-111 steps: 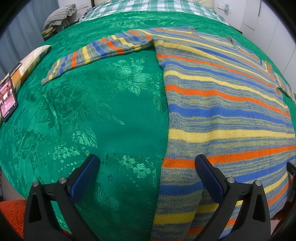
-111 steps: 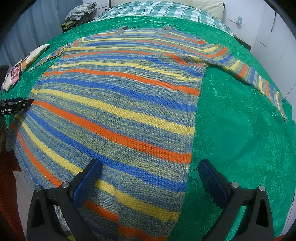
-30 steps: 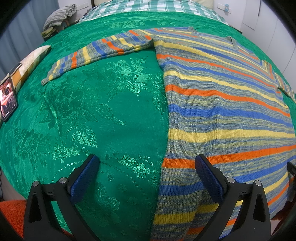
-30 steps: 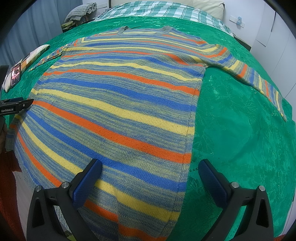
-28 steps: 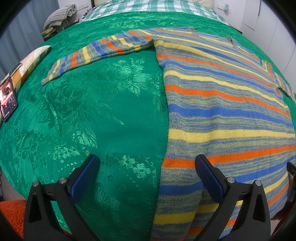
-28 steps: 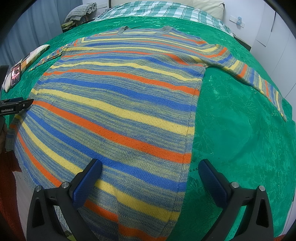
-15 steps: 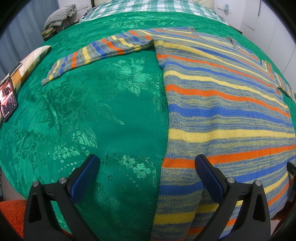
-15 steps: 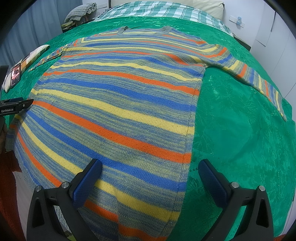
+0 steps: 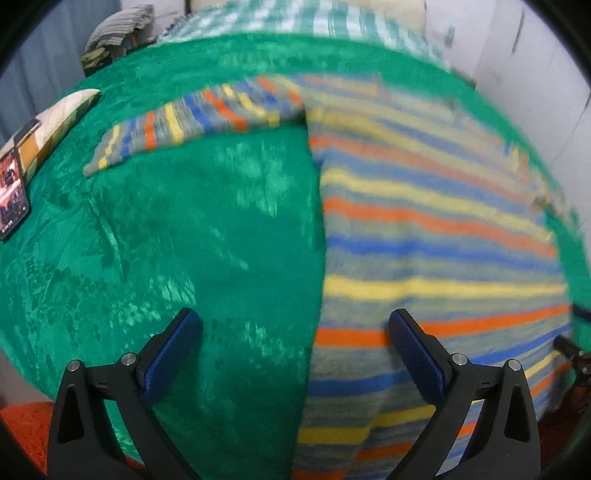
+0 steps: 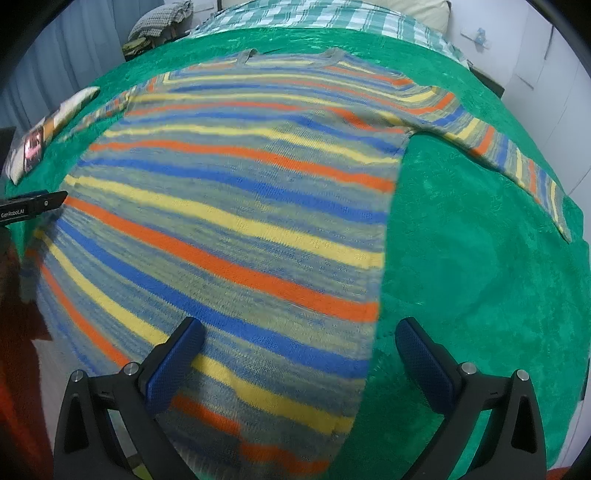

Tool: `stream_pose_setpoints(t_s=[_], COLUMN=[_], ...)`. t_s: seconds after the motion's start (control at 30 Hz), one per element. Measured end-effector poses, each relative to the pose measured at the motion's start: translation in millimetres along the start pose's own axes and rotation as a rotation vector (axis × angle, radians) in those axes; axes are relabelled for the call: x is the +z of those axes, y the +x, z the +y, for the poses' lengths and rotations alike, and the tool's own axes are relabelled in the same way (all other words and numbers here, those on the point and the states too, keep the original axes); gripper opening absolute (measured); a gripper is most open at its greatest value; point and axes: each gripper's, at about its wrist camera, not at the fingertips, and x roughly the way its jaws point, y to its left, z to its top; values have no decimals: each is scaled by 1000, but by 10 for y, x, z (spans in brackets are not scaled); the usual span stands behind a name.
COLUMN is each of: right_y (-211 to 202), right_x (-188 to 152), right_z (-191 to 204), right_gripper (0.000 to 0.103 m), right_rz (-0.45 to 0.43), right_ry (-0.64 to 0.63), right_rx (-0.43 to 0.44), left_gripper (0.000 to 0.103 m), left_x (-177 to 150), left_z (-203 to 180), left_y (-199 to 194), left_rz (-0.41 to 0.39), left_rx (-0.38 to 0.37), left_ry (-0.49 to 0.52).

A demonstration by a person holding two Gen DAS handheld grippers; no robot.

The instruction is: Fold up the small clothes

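The striped sweater [image 10: 236,206] runs lengthwise straight ahead of both spread, empty tools, its near corners lying between the left gripper [image 9: 295,326] and right gripper [image 10: 299,334] fingers

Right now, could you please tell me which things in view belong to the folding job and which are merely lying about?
For the job:
- striped knitted sweater
- green patterned bedspread beneath it

Lying about:
- lit smartphone
- checked flat cushion
- grey bundled cloth
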Motion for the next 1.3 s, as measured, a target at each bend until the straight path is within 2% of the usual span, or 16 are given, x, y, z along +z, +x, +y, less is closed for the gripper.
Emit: stream_pose_setpoints(t_s=[0.13, 0.23, 0.33, 0.4, 0.47, 0.57, 0.63, 0.73, 0.8, 0.83, 0.87, 0.9, 0.93, 1.03, 1.13, 1.3], right_y=[-418, -702, -771, -661, -452, -176, -11, 208, 335, 400, 450, 456, 388, 308, 247, -274], right_x=[101, 273, 390, 411, 339, 295, 365, 517, 619, 668, 699, 720, 757, 807, 920, 1532], right_z=[-458, -1315, -2302, -2993, -3608, -3989, -4039, -3995, -3990, -3986, -3920, -3825, -3712, -3666, -3632, -3146], right_gripper=[102, 102, 102, 95, 69, 65, 62, 58, 43, 10, 3, 2, 1, 1, 1, 2], right_rz=[-152, -266, -321, -293, -249, -227, -207, -134, -94, -69, -47, -30, -26, -15, -29, -170], right_ry=[121, 281, 468, 645, 840, 986, 998, 969, 951, 943, 924, 889, 833, 800, 800, 660], right_rx=[36, 21, -21, -21, 31, 136, 193, 196, 188, 184, 185, 160, 73, -69, -85, -21], left_gripper=[102, 102, 102, 102, 102, 102, 102, 102, 102, 102, 102, 102, 102, 102, 102, 102], left_x=[33, 41, 40, 53, 45, 17, 12, 3, -1, -9, -18, -20, -23, -33, -40, -12], left_z=[133, 216, 288, 325, 335, 316, 300, 288, 274, 263, 241, 224, 207, 156, 140, 194], left_y=[-185, -246, -227, -157, -122, -97, -76, -21, 37, 59, 70, 75, 70, 26, -3, -50], left_rz=[-86, -119, -118, -96, -82, -70, -62, -42, -21, -12, -6, -3, -4, -18, -25, -37], left_rx=[-16, -12, -10, -6, 1, 19, 28, 39, 48, 53, 58, 63, 63, 57, 59, 35], left_ry=[-65, -106, -141, -163, -174, -175, -171, -162, -155, -151, -145, -135, -126, -97, -78, -98])
